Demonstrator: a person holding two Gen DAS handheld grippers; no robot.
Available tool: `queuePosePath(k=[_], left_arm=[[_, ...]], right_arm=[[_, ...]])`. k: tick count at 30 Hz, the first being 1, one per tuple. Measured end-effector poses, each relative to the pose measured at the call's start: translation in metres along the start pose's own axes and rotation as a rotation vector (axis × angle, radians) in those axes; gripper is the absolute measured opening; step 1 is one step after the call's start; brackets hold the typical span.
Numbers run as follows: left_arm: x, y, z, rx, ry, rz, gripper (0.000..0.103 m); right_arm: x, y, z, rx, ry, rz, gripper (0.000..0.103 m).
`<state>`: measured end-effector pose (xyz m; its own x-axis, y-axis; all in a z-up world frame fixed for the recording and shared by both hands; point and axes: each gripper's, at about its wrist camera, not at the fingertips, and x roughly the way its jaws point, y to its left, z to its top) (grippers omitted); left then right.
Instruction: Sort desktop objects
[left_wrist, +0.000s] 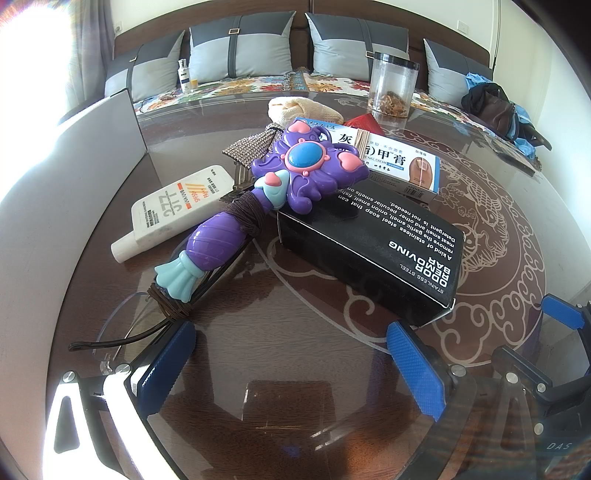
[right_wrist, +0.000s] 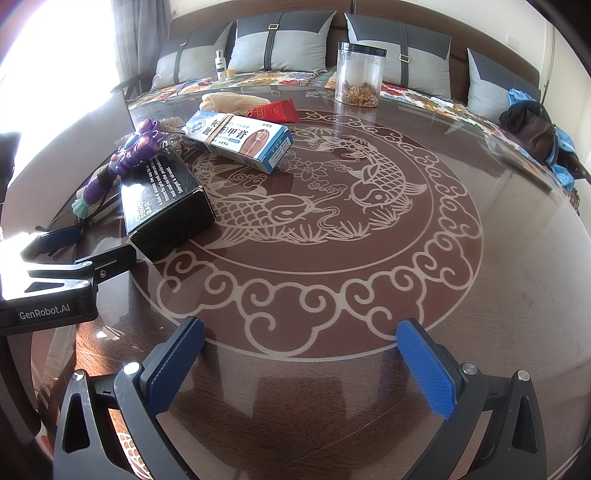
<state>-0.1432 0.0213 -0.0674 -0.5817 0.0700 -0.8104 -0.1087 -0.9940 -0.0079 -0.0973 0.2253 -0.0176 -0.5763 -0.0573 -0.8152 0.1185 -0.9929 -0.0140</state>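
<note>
Both claws, left (left_wrist: 291, 363) and right (right_wrist: 301, 360), gape wide and hold nothing, hovering at the worktop's (right_wrist: 498, 258) near edge. The purple toy wand (left_wrist: 280, 177) leans on the black soap box (left_wrist: 373, 251) toward the left edge; the right half lies open.

Round dark-brown glass-topped worktop (right_wrist: 498, 280) bearing a pale koi-and-cloud pattern (right_wrist: 332, 199) at its centre. Behind it, a dark sofa with four grey two-tone cushions (right_wrist: 284, 44) and a floral multicoloured cover (left_wrist: 229, 86). A small white bottle with a blue label (left_wrist: 183, 75) stands upright on the sofa seat, near the left cushions. At the sofa's right end lie a dark brown bag (right_wrist: 535, 129) and crumpled blue fabric (right_wrist: 563, 151), touching each other. A grey curtain (right_wrist: 136, 26) hangs at the bright window, upper left.
</note>
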Motion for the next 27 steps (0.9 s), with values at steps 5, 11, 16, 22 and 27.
queuePosePath(k=[5, 11, 16, 22, 27], left_arm=[[0.0, 0.0, 0.0, 0.0, 0.0, 0.0, 0.103], [-0.004, 0.001, -0.001, 0.006, 0.042, 0.0, 0.103], [-0.04, 0.029, -0.035, -0.086, 0.028, -0.025, 0.103], [-0.063, 0.071, -0.022, -0.081, -0.036, -0.008, 0.103], [-0.04, 0.066, 0.022, 0.047, -0.011, -0.045, 0.103]], right_arm=[[0.0, 0.0, 0.0, 0.0, 0.0, 0.0, 0.103], [0.0, 0.0, 0.0, 0.0, 0.0, 0.0, 0.103], [0.0, 0.0, 0.0, 0.0, 0.0, 0.0, 0.103], [0.0, 0.0, 0.0, 0.0, 0.0, 0.0, 0.103], [0.0, 0.0, 0.0, 0.0, 0.0, 0.0, 0.103]])
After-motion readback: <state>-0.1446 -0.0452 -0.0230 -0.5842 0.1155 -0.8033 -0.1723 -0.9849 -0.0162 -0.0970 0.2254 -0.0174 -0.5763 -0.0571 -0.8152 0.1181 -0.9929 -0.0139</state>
